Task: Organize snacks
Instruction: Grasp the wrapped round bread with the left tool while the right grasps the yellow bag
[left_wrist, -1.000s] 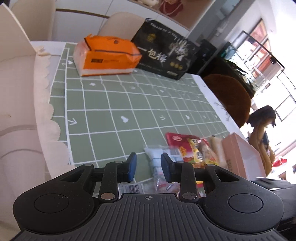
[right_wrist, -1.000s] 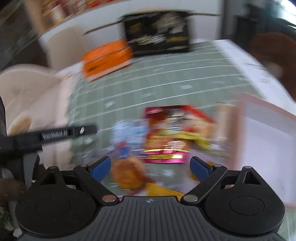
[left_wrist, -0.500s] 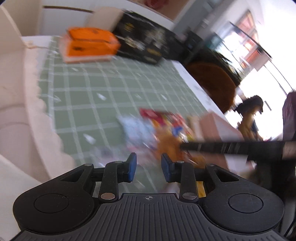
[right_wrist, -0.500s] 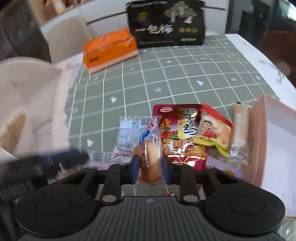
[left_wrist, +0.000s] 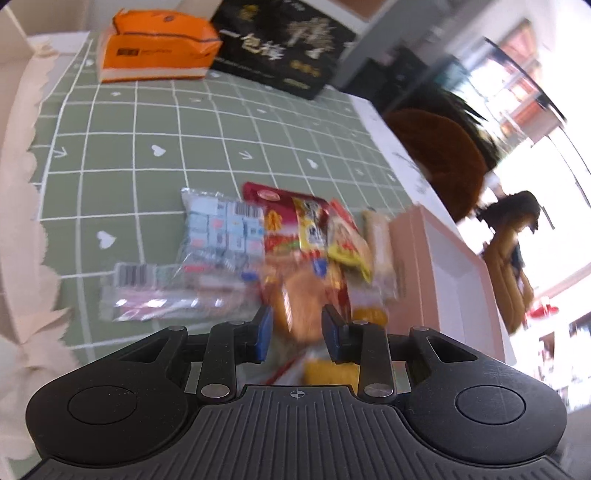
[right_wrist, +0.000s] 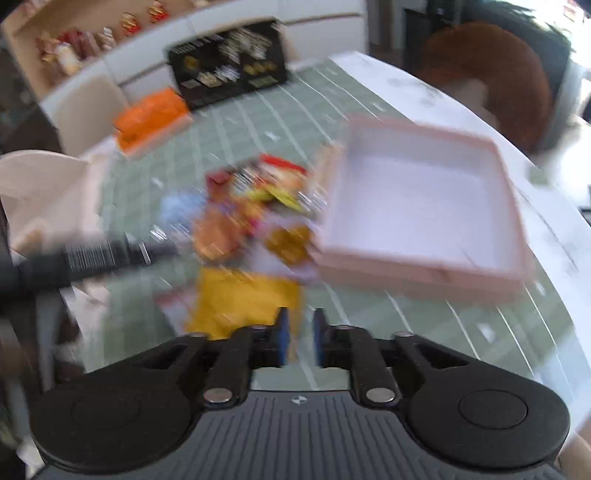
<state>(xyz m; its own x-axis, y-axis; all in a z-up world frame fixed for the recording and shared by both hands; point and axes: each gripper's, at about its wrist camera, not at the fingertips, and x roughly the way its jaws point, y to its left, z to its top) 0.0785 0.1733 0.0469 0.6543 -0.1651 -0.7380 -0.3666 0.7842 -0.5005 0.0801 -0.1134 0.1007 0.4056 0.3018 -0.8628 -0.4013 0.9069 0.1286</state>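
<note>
Green checked tablecloth (left_wrist: 192, 122), barcoded snack packets (left_wrist: 221, 225)

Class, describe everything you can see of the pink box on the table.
The pink box is a shallow, square, open tray, cardboard by the look of it, pink outside and white inside, with nothing in it. It sits flat on the green checked tablecloth, right of the snack pile, which lies against its left wall. Neither pair of tongs touches it.

One shallow pink cardboard box (right_wrist: 424, 206) sits open. One orange tissue pack (left_wrist: 155, 51) and one black printed gift box (left_wrist: 280, 48) stand at the back. Two clear plastic packets show: one of small wrapped cubes (left_wrist: 221, 225), one flat with a barcode (left_wrist: 166, 291). Other snack packets blur together, uncountable.
</note>
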